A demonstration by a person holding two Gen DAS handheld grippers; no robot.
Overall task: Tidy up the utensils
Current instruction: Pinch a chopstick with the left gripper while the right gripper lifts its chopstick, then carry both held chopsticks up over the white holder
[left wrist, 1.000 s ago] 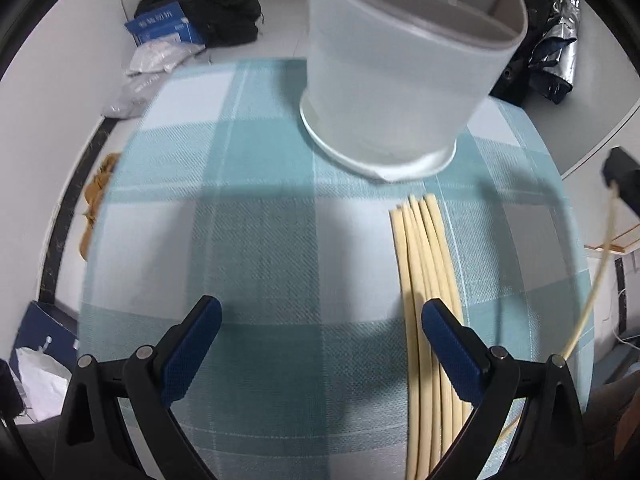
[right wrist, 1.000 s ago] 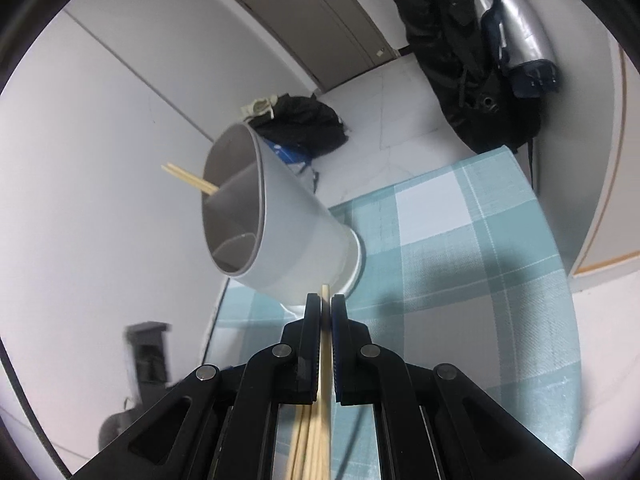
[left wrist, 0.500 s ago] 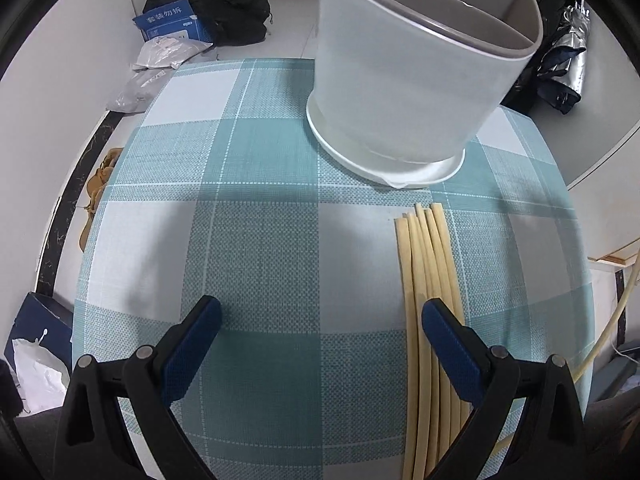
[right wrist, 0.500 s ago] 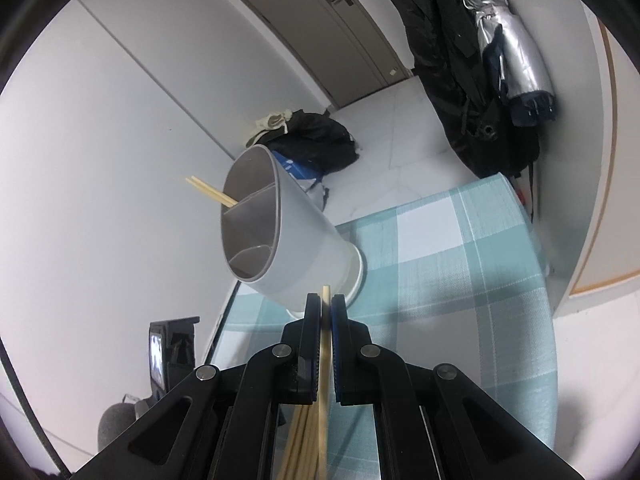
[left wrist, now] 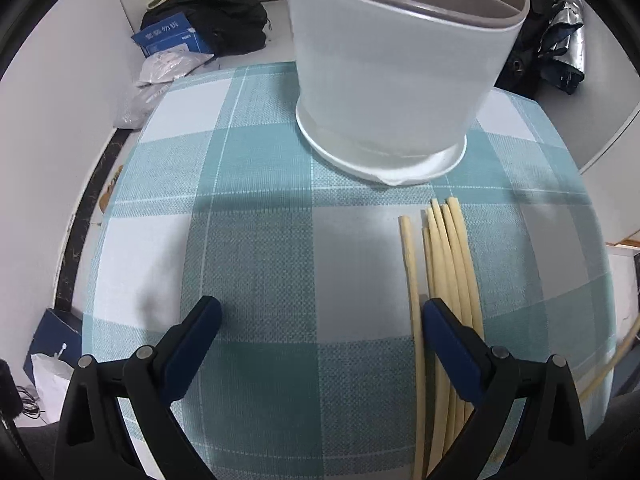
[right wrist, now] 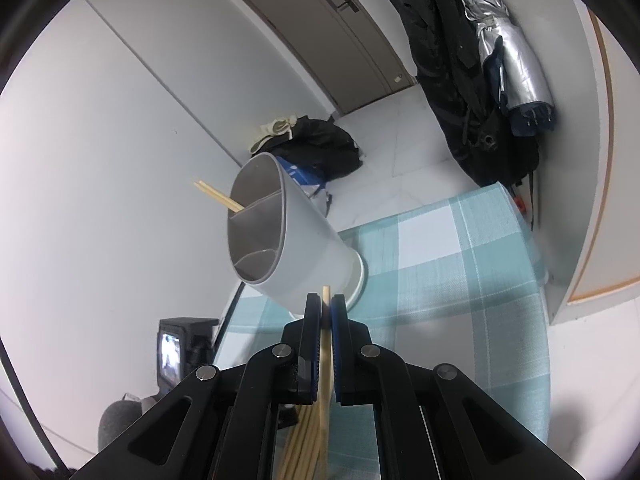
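Note:
A white utensil holder (left wrist: 400,64) with inner dividers stands at the far side of the checked table; in the right wrist view the holder (right wrist: 296,248) has two chopsticks (right wrist: 218,197) sticking out of one compartment. Several pale chopsticks (left wrist: 448,280) lie side by side on the cloth in front of it. My left gripper (left wrist: 320,320) is open and empty, low over the cloth, its right finger over the chopsticks. My right gripper (right wrist: 326,312) is shut on one chopstick (right wrist: 325,360), held up in the air to the right of the holder. That chopstick's tail shows at the left wrist view's right edge (left wrist: 608,368).
The table wears a teal and white checked cloth (left wrist: 256,240). On the floor behind lie a black bag (left wrist: 224,16), a blue box (left wrist: 168,36) and plastic packets. Dark coats and a silver umbrella (right wrist: 504,52) hang at the right wall. A small screen (right wrist: 170,356) stands left of the table.
My right gripper has risen and pulled back with its chopstick, so the holder looks smaller. One chopstick on the cloth has shifted left, apart from the bundle.

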